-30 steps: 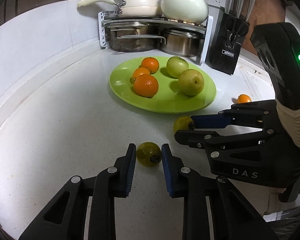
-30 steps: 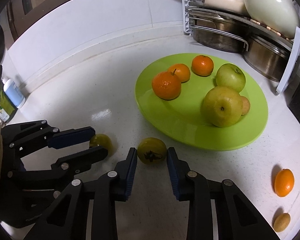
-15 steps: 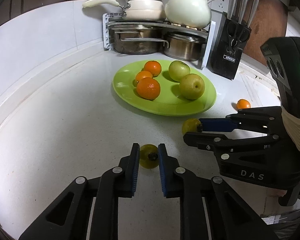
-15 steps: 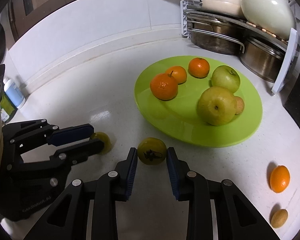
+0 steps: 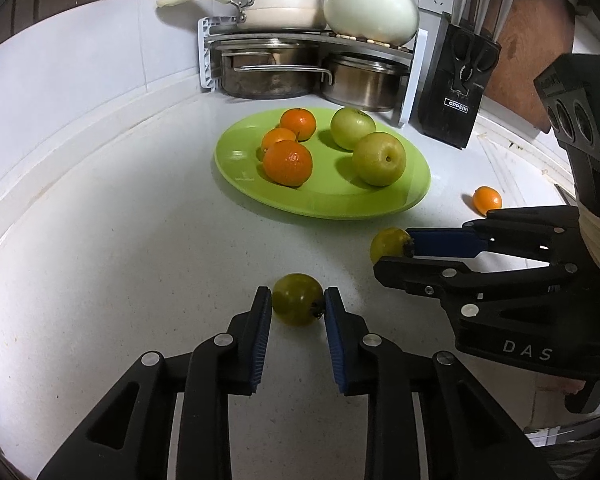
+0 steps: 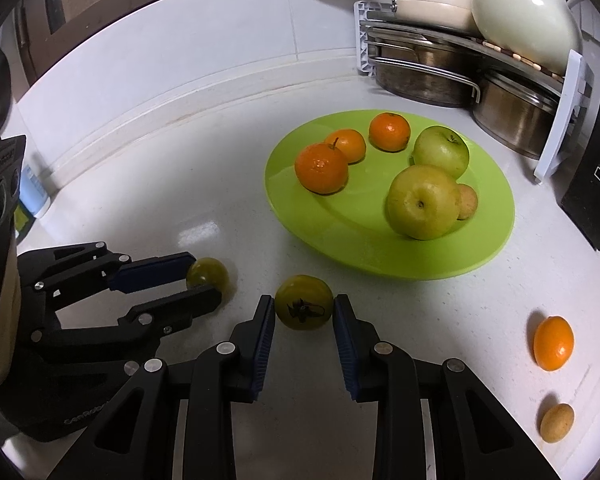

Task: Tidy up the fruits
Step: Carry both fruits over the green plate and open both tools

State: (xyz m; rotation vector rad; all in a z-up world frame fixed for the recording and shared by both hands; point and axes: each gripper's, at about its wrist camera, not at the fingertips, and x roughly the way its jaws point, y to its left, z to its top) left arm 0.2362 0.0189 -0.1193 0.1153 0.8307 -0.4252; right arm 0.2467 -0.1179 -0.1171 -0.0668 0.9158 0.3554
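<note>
A green plate (image 5: pixel 324 204) (image 6: pixel 496 240) on the white counter holds three oranges, two green apples and a small fruit behind the front apple. My left gripper (image 5: pixel 296 300) is shut on a small green tomato (image 5: pixel 296 298), which also shows in the right wrist view (image 6: pixel 208 274). My right gripper (image 6: pixel 304 308) is shut on another green tomato (image 6: pixel 304 302), seen in the left wrist view (image 5: pixel 388 242) just in front of the plate. Both tomatoes sit at counter level.
A loose orange (image 6: pixel 553 343) (image 5: pixel 487 199) and a small yellowish fruit (image 6: pixel 557 423) lie on the counter to the right. A pot rack (image 5: pixel 300 60) and a black knife block (image 5: pixel 458 92) stand at the back. A bottle (image 6: pixel 34 196) stands far left.
Both grippers closed onto their tomatoes; the left jaws narrowed from open around the fruit to touching it. The plate and loose fruit have not moved.
</note>
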